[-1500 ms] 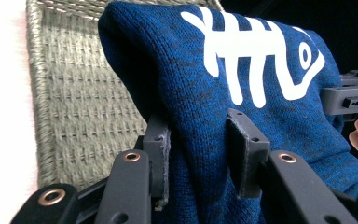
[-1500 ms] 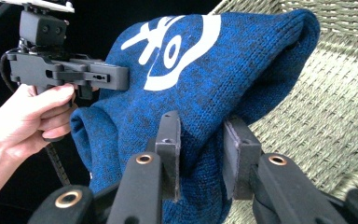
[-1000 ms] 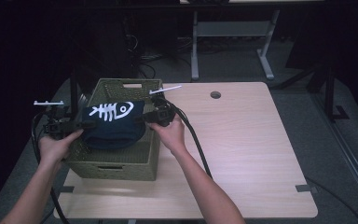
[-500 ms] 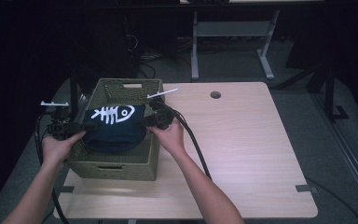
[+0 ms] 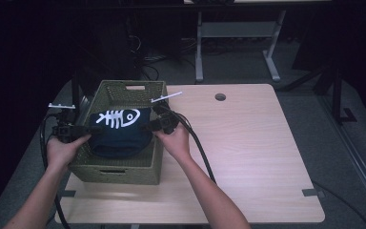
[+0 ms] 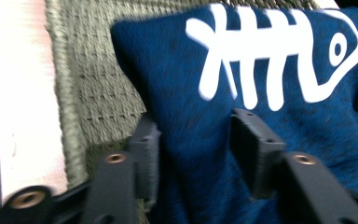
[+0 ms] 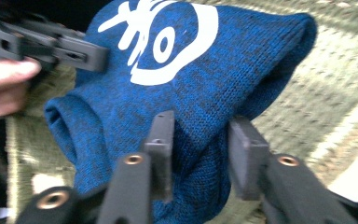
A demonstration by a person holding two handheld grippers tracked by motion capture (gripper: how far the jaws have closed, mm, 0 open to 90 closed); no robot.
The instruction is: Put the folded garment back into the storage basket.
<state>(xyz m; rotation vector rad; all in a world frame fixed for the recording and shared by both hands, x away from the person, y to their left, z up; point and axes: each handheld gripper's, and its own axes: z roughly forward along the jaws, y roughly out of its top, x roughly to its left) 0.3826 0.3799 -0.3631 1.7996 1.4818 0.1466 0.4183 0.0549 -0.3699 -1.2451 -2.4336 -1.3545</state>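
Woven olive-green basket (image 5: 116, 167) sits on the near left part of the light wood table (image 5: 248, 157). It is rectangular and open-topped, with a handle slot in the far wall and another in the near wall.

Contents: one folded dark blue knit garment (image 5: 119, 133) with a white fish-skeleton print (image 5: 118, 117) facing up. The garment lies inside the basket, filling most of its middle, with the print toward the basket's far wall. In the left gripper view the basket's woven wall (image 6: 93, 93) shows just beside the garment's edge.

Left gripper (image 5: 78, 130) is at the basket's left rim, pointing inward at the garment. Its jaws have just been opening; in its own view a fold of blue knit (image 6: 200, 154) lies between the two black jaws, which stand apart, and I cannot tell whether the pads touch the cloth. They read as released rather than clenched.

Right gripper (image 5: 153, 125) is at the basket's right rim, pointing inward from the opposite side. Its jaws have likewise just been opening; blue knit (image 7: 200, 154) bulges between them with the jaws set apart.

Left hand (image 5: 62, 150) rests at the basket's near left corner, its forearm coming up from the table's near edge. Right hand (image 5: 174, 140) is just beside the basket's right wall, its forearm angled in from the near right. A cable (image 5: 200, 148) trails from the right gripper over the table.
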